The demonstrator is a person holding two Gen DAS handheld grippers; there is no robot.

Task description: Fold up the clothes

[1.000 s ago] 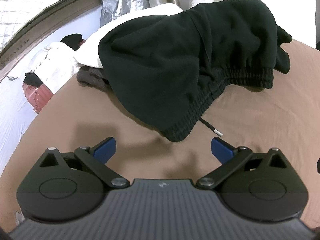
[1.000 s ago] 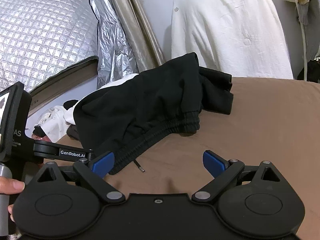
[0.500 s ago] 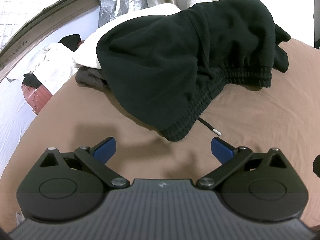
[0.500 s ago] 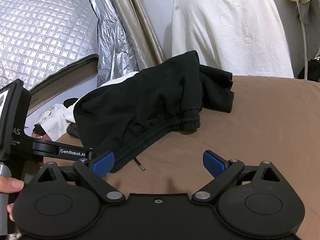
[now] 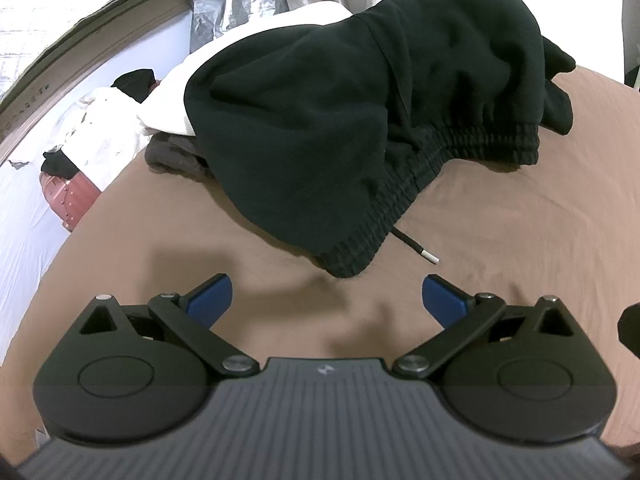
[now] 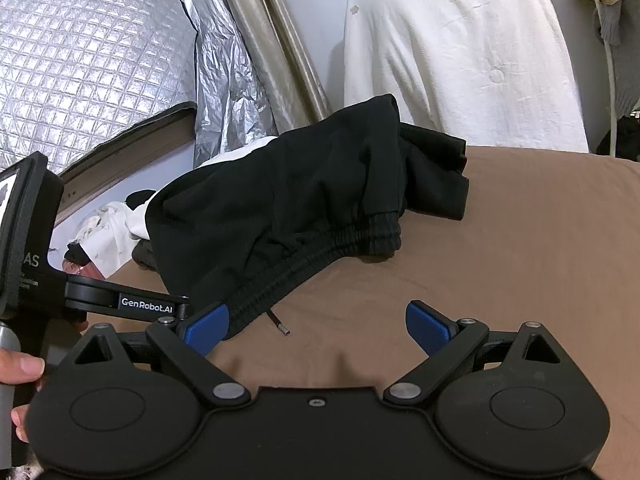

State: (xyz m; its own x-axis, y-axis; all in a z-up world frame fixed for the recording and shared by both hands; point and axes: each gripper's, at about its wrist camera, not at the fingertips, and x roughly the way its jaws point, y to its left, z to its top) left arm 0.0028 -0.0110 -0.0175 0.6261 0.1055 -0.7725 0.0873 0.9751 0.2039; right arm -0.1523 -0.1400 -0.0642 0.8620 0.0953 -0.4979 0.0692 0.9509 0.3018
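A pair of black sweatpants point(image 5: 340, 120) point(image 6: 280, 208) lies crumpled on the brown bed sheet point(image 5: 500, 240) point(image 6: 520, 240), elastic waistband toward me, with a drawstring tip point(image 5: 430, 258) point(image 6: 283, 330) trailing out. It rests partly on a white garment point(image 5: 176, 96) and a dark grey one point(image 5: 172, 160). My left gripper point(image 5: 326, 300) is open just short of the waistband's near corner, holding nothing. My right gripper point(image 6: 318, 326) is open too, its left pad point(image 6: 206, 326) close beside the waistband. The left gripper's body point(image 6: 80, 300) and a hand point(image 6: 20, 368) show at the left in the right wrist view.
A pink suitcase point(image 5: 68, 196) with clothes heaped on it stands off the bed's left edge. Silver quilted insulation point(image 6: 80, 60) covers the wall at the left. A white duvet point(image 6: 460, 52) hangs behind the bed. The brown sheet extends to the right.
Both grippers stay open and have shifted only slightly. The sweatpants have not moved.
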